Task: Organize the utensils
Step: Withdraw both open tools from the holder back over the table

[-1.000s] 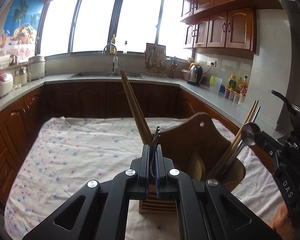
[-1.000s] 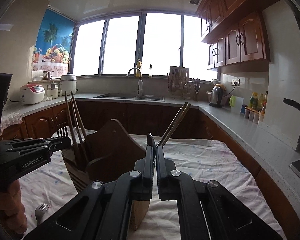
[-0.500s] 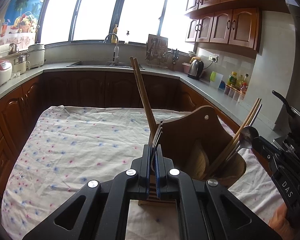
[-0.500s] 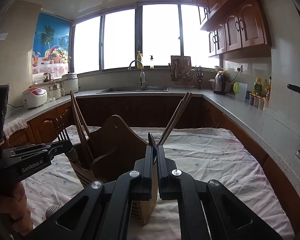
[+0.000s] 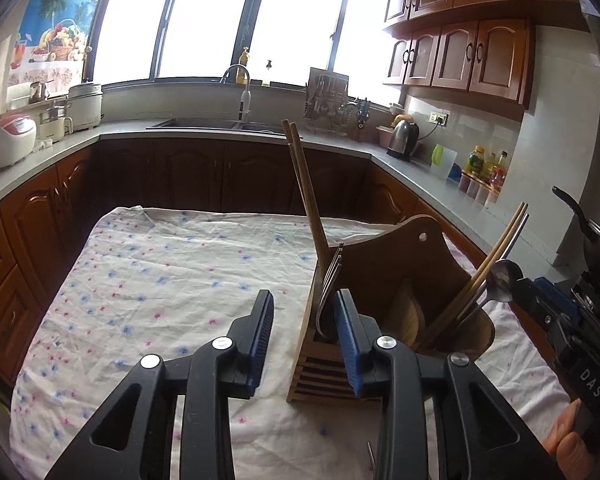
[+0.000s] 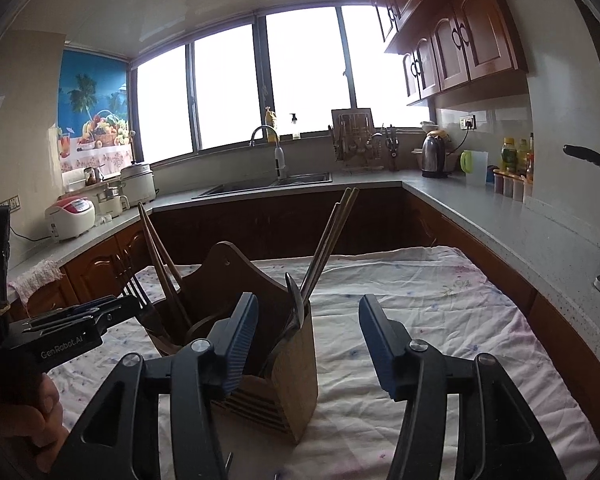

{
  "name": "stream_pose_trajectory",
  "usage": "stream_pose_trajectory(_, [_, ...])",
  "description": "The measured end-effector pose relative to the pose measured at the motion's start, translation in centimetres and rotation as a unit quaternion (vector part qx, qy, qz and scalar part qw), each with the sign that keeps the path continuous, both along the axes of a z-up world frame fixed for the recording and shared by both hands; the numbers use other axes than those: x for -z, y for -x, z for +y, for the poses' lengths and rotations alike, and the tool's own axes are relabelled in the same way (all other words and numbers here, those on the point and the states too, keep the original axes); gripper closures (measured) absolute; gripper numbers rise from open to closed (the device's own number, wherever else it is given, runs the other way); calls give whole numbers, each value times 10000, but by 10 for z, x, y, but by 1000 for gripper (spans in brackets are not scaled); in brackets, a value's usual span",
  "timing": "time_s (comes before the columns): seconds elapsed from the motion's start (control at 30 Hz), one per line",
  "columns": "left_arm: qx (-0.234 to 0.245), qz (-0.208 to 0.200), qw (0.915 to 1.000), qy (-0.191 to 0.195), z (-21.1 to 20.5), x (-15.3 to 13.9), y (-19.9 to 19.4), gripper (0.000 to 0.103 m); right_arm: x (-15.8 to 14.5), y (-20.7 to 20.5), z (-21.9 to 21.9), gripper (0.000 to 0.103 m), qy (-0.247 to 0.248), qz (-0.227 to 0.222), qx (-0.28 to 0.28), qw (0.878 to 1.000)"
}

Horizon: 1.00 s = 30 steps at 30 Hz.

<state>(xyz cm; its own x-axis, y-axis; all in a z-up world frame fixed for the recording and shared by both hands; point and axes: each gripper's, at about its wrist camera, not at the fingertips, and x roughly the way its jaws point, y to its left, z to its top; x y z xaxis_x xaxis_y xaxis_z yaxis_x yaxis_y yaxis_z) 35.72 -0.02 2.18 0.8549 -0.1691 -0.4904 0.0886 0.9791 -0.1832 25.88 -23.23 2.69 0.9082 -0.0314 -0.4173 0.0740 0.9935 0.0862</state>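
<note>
While both pairs of jaws were pinched shut a second ago, the left gripper (image 5: 303, 322) on a fork's handle and the right gripper (image 6: 306, 334) on a spoon's, both are now opening, the blue pads standing apart with nothing pressed between them. The fork (image 5: 329, 286) has stayed upright in the left-hand slot of the wooden utensil holder (image 5: 396, 280), tines up, just beside the left gripper's right pad (image 5: 346, 336) and, as far as can be told, free of it. The spoon (image 6: 294, 302) rests bowl-up in the right-hand slot, beyond the right gripper's left pad (image 6: 240, 344) and free of it too.

That reads as two releases at once: fork and spoon look delivered, and both hands are free to fetch more.

Each end slot of the holder also carries a pair of wooden chopsticks (image 5: 306, 184), leaning outward; the curved middle pocket seems to hold something wooden, hard to make out. The holder stands on a floral tablecloth (image 5: 160, 272). A thin metal tip at the bottom edge of each view hints at another utensil on the cloth, so the sorting is probably not finished.
</note>
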Motion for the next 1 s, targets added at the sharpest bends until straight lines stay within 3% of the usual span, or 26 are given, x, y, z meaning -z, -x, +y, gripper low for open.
stream_pose_trajectory(0.17, [-147, -54, 9999, -52, 5, -1, 15, 30, 1, 6, -6, 38, -152, 61, 9, 9999])
stream_pose_trajectory(0.23, [-254, -32, 9996, -83, 8, -1, 21, 20, 1, 9, -7, 35, -222, 60, 17, 9997])
stream_pose_trajectory(0.67, [-414, -64, 9991, -52, 23, -10, 63, 8, -5, 40, 0, 18, -437, -8, -254, 9987])
stream_pose_trajectory(1.0, [-489, -55, 9987, 162, 39, -7, 124, 6, -7, 87, 5, 10, -681, -70, -539, 9962])
